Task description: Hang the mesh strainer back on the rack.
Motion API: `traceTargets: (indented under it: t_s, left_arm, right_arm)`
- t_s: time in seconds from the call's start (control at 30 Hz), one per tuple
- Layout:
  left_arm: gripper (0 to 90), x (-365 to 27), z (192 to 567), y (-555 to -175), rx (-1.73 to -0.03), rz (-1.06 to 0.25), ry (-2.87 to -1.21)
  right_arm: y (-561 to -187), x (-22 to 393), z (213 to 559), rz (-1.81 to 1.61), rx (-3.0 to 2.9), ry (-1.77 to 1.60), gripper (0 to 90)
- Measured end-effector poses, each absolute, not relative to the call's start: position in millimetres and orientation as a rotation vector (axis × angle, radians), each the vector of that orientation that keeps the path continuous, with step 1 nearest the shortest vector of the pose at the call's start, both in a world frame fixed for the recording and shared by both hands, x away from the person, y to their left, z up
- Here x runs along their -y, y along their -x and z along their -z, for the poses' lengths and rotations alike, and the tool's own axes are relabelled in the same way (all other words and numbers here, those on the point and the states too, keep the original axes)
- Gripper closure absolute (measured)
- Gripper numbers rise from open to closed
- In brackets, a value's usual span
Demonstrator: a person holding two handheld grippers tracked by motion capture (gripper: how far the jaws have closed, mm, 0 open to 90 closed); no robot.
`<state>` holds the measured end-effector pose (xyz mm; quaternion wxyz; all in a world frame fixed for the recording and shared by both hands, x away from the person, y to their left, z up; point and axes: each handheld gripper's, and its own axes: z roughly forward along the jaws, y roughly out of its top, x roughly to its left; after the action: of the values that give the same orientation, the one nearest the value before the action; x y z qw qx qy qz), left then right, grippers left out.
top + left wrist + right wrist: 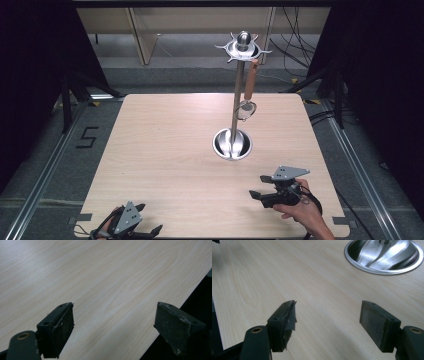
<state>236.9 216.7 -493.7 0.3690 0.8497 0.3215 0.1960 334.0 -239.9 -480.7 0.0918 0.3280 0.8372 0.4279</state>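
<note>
A: What sits at the left?
B: The left gripper (150, 220) rests at the near left edge of the wooden table (165, 150), jaws spread wide, nothing between them.

A: And the middle?
B: A steel stand (232, 142) rises upright from a round bowl-shaped base holding nothing but its pole. A wooden-handled strainer (247, 97) hangs from the top hook ring, long axis vertical, handle up, mesh ring down.

A: The right?
B: The right gripper (260, 186), held in a hand (300, 210), is released and empty, near the base, well below the strainer.
</note>
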Motion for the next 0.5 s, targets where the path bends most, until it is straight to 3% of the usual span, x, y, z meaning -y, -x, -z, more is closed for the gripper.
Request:
traceTargets:
  t_s: [0.5]
  left_arm:
    - [15.3,-219.2,492.8,-238.9,-0.788,-0.527,-2.214]
  right_arm:
    - [-325.9,238.8,484.4,-1.258,-2.512,-0.96,29.7]
